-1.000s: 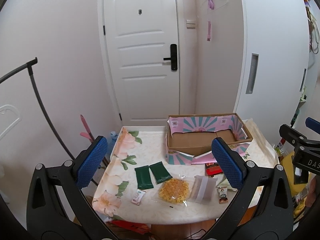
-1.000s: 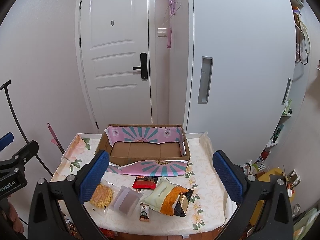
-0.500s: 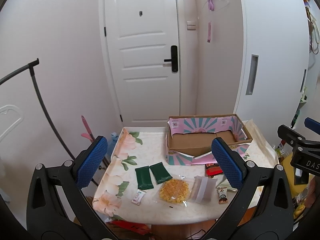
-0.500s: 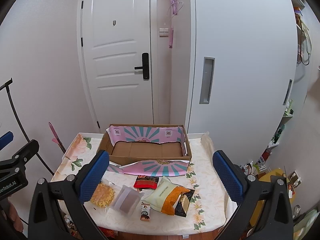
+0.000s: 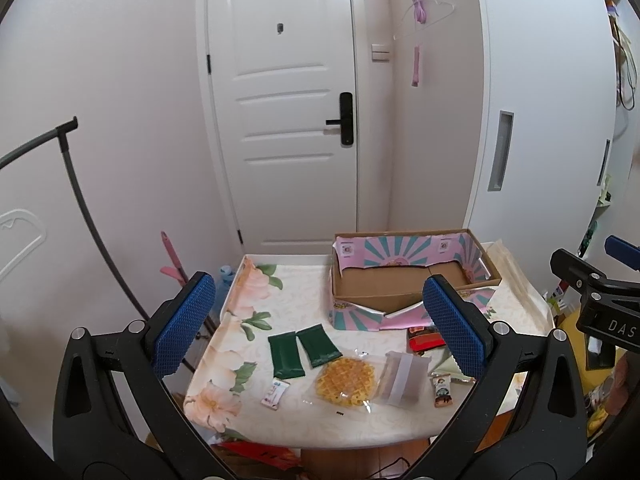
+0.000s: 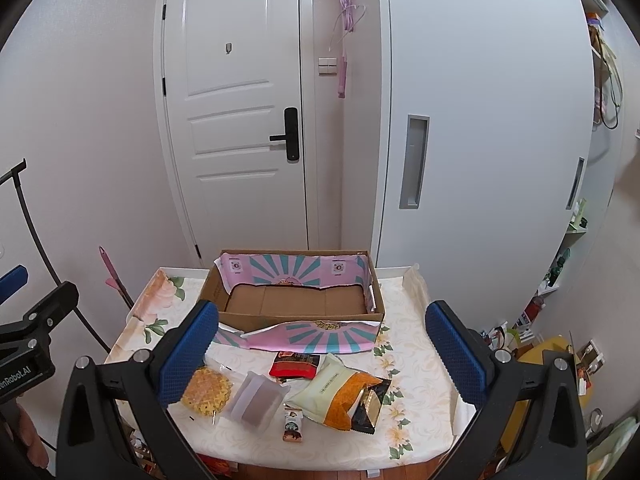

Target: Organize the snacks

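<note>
Snacks lie on a small floral-clothed table (image 5: 256, 292): two dark green packets (image 5: 285, 356), a round waffle in clear wrap (image 5: 345, 380) (image 6: 207, 391), a frosted pouch (image 5: 400, 376) (image 6: 256, 398), a small bar (image 6: 292, 424), a red packet (image 6: 295, 364), and a cream-and-orange bag (image 6: 340, 390). An empty cardboard box (image 5: 404, 280) (image 6: 296, 300) with pink-teal flaps stands at the back. My left gripper (image 5: 320, 328) and right gripper (image 6: 320, 344) are both open and empty, held above and in front of the table.
A white door and wardrobe stand behind the table. A small white-pink packet (image 5: 275, 394) lies near the front left edge. A black curved rack (image 5: 80, 208) and pink tool (image 5: 172, 260) stand left. Clutter sits on the floor at right (image 6: 560, 360).
Both views shifted very slightly; the grippers stay open and the snacks have not moved.
</note>
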`<state>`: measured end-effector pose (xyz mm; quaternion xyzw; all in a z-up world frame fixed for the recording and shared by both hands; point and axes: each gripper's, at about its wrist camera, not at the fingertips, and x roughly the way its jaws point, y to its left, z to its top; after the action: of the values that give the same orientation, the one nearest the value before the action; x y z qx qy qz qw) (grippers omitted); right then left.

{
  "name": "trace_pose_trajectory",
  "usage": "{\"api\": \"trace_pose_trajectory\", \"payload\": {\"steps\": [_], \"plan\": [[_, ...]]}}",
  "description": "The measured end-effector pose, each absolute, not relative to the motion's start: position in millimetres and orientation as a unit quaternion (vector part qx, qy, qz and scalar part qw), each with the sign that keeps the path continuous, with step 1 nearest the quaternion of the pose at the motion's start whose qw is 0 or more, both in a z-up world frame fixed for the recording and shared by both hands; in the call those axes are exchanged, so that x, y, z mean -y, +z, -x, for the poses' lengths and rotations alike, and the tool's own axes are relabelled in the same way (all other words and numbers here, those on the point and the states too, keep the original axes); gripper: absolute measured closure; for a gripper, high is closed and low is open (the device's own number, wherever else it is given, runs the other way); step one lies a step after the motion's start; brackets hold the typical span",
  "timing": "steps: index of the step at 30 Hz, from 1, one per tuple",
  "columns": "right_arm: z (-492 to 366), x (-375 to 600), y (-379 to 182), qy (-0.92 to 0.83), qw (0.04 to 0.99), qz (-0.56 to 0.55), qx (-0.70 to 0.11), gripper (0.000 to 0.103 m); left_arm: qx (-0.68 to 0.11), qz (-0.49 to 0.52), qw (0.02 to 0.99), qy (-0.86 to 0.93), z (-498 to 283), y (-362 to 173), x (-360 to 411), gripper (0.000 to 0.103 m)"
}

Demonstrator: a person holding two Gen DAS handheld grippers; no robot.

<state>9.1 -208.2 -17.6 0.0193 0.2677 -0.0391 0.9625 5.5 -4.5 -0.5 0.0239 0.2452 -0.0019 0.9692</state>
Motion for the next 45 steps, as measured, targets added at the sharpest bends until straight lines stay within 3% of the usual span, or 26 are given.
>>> {"api": "trace_pose_trajectory", "payload": {"steps": [31,45], "plan": [[-15.9,218.1,-14.6,-0.021,0.96,-0.028,-0.277,0.0,-0.242,-0.017,0.97,0.022,-1.9,3.5,3.6,0.0],[-56.1,186.8,-70.7,0.074,0.937,-0.011,-0.342,0.0,-0.348,-0.017,0.936,0.053,-11.2,-84.1,-57.8,0.0]]}}
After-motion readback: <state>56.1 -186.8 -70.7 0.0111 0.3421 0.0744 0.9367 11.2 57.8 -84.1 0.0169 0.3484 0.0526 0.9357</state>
